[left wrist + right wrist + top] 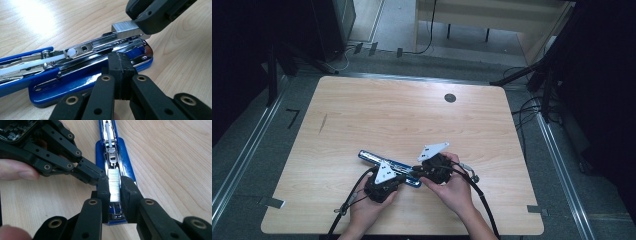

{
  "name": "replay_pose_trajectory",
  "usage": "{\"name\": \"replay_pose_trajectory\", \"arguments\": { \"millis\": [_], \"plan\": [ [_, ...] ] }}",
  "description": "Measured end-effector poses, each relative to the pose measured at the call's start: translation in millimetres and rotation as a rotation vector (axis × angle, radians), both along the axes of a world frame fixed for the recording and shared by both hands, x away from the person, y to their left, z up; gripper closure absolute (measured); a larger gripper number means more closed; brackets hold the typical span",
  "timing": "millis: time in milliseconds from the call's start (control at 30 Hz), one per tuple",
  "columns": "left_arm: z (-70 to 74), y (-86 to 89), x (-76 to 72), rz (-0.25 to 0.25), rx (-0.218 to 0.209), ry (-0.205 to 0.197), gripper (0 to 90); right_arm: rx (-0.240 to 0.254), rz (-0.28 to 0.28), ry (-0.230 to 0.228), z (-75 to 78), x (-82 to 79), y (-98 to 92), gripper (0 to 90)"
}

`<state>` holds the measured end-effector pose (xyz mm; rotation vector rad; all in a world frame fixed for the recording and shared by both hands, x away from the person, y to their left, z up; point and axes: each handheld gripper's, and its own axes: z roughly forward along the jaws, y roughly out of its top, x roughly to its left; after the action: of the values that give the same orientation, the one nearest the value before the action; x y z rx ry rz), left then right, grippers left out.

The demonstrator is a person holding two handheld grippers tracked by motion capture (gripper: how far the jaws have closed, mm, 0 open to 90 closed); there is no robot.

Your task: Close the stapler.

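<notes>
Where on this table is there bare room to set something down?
The far half of the table, up to the dark round hole, is bare, as are both side margins. It is crowded near the front edge, around the open blue stapler and both grippers.

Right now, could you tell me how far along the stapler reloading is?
Done: the blue stapler lies opened on the table, its channel exposed. In hand: the right hand-held gripper holds a strip of staples over the channel, while the shut left hand-held gripper presses the base. Left: seating the strip and closing the stapler.

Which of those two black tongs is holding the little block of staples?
The right tongs grip the staples over the open blue stapler. The left tongs are shut, empty, beside it.
</notes>
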<state>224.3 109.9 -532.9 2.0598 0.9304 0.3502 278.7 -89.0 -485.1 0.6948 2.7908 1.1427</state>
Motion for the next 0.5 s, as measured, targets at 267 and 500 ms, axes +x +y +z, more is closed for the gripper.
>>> {"name": "replay_pose_trajectory", "arguments": {
  "millis": [267, 500],
  "plan": [
    [-0.1, -0.1, 0.0, 0.000, -0.002, 0.000, 90.0, -0.013, 0.002, 0.010, -0.3, 4.6, 3.4, 79.7],
    [0.0, 0.0, 0.0, -0.001, -0.001, 0.000, 90.0, -0.032, 0.010, 0.011, -1.6, 6.1, 5.4, 79.7]
  ]
}}
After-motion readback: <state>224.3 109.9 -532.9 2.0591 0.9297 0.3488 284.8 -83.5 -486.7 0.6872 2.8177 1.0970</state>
